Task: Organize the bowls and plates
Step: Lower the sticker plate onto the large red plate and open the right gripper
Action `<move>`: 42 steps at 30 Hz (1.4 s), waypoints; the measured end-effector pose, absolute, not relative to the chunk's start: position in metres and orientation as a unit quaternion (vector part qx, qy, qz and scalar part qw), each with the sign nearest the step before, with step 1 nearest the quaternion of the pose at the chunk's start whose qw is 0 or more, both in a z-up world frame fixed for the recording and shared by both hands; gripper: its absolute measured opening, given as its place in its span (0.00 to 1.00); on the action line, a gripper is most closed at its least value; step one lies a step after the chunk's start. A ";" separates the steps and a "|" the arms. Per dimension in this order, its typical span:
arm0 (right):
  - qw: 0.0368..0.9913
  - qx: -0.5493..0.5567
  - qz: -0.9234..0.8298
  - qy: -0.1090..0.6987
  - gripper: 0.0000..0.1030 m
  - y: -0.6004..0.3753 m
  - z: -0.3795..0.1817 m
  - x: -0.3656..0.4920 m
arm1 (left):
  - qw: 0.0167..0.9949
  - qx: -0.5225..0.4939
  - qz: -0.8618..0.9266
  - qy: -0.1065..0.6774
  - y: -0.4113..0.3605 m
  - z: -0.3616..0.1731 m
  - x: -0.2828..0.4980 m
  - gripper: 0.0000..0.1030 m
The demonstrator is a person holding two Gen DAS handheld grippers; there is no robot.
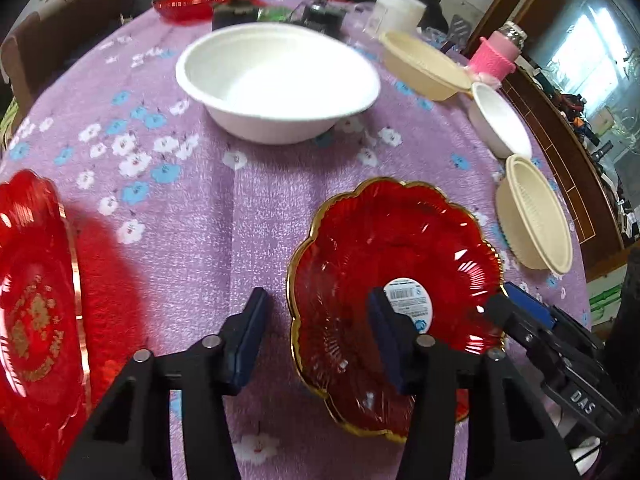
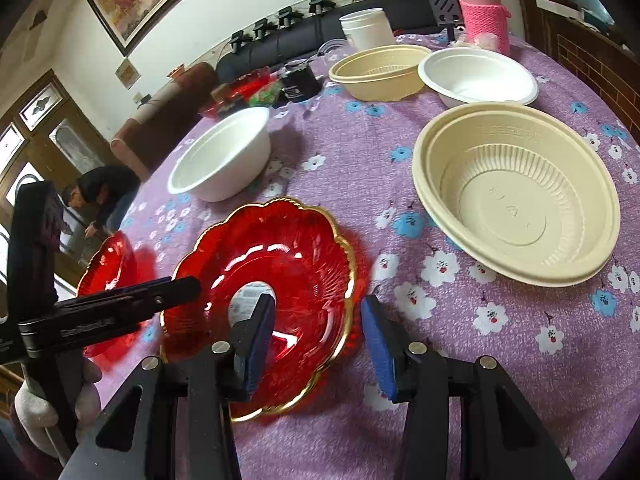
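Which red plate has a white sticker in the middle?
The scalloped gold-rimmed red plate between both grippers. The red plate at the table's left edge shows gold lettering instead, no sticker.

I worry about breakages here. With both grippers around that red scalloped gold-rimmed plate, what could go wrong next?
1. The left gripper and right gripper straddle opposite rims of the red scalloped gold-rimmed plate, jaws open. If both close and pull, they may tug against each other or tilt it.
2. The rim looks thin and glossy, so the pads could slip off.
3. The cream ribbed plastic bowl sits near the right gripper, and a swing might knock it.
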State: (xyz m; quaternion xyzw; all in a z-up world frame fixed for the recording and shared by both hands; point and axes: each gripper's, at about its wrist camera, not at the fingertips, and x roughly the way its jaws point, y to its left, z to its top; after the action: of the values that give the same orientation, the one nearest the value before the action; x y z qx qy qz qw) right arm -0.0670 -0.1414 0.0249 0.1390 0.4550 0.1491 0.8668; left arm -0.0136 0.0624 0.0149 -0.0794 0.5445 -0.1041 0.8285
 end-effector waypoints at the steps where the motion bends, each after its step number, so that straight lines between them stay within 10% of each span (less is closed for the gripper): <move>1: 0.865 0.142 0.151 0.456 0.47 -0.144 0.023 -0.066 | 0.833 -0.077 -0.102 0.539 0.061 0.015 -0.014 0.43; 12: 0.866 0.153 0.152 0.452 0.16 -0.152 0.018 -0.069 | 0.837 -0.082 -0.100 0.532 0.056 0.021 -0.024 0.33; 29: 0.881 0.106 0.256 0.384 0.16 -0.025 0.100 -0.066 | 0.897 -0.156 -0.004 0.414 0.196 0.105 -0.092 0.34; 42: 0.843 0.033 0.316 0.434 0.16 0.114 0.058 -0.039 | 0.862 -0.204 0.100 0.454 0.304 0.047 -0.092 0.34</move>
State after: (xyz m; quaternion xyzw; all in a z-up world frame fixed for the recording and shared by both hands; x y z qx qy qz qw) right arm -0.0392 0.1135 0.0585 0.0332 0.4341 0.3161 0.8429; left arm -0.0917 0.3040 0.0468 -0.2040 0.4540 0.0995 0.8616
